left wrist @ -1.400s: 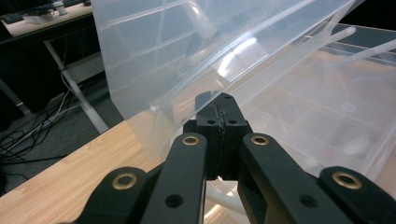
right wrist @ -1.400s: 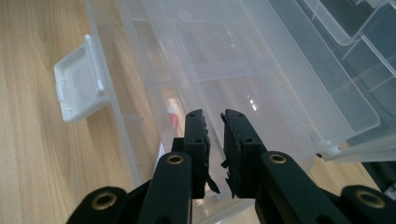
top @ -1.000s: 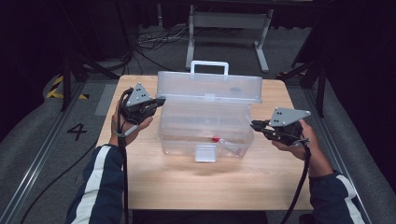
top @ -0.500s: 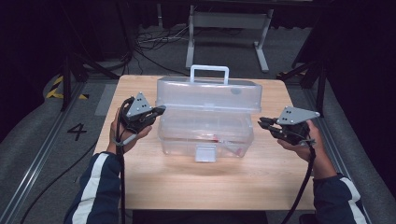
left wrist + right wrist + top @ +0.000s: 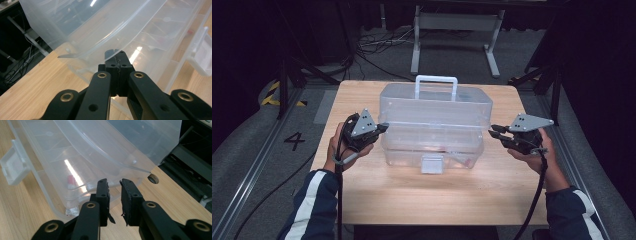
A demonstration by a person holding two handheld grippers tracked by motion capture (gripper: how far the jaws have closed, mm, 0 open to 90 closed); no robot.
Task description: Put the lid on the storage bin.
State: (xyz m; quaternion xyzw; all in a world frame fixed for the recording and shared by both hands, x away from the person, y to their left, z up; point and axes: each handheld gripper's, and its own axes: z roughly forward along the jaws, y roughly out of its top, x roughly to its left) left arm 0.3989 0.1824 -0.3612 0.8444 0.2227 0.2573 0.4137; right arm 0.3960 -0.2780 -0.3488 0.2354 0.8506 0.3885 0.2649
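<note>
We pinch the box lid with our left gripper, mid-left of the high view, to lower it gently. Our right gripper, mid-right, has just been opening; its jaws stand a little apart with nothing between them.

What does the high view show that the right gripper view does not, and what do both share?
High view: the box's white handle, the left gripper, jaws together at the lid's left edge, and the person's striped sleeves.

Right gripper view: a round hole in the table, and the right gripper close up, jaws slightly apart with nothing between them.

Both: the clear box, its half-lowered lid, front latch and wooden table.
</note>
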